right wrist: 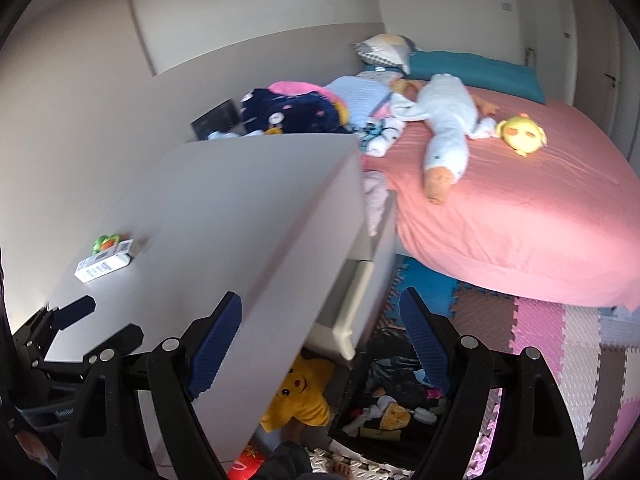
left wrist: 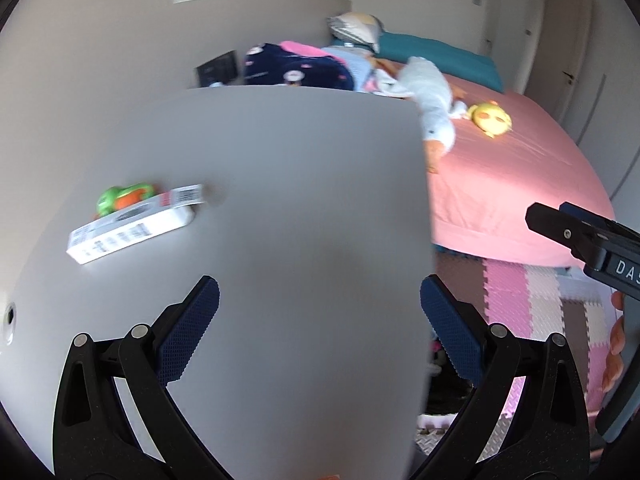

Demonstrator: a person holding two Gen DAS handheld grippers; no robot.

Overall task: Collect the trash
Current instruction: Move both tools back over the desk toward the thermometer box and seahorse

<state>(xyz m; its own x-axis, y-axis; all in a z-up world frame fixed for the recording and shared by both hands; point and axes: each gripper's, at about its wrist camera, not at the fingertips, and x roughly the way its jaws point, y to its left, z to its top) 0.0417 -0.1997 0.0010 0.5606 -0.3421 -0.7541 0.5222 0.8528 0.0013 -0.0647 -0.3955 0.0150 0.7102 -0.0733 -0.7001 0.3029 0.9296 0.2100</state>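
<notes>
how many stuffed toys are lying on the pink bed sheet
2 clear ones: a long white goose plush lying mid-bed, beak toward the foot, and a small yellow plush to its right. More may be hidden in the clothes pile by the pillows.

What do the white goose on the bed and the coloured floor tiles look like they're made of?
The goose looks like soft plush fabric: fuzzy white body, limp neck sagging onto the pink sheet. The floor tiles look like foam: matte, textured surface with jigsaw-toothed edges locking them together. Both are judged by look only.
</notes>
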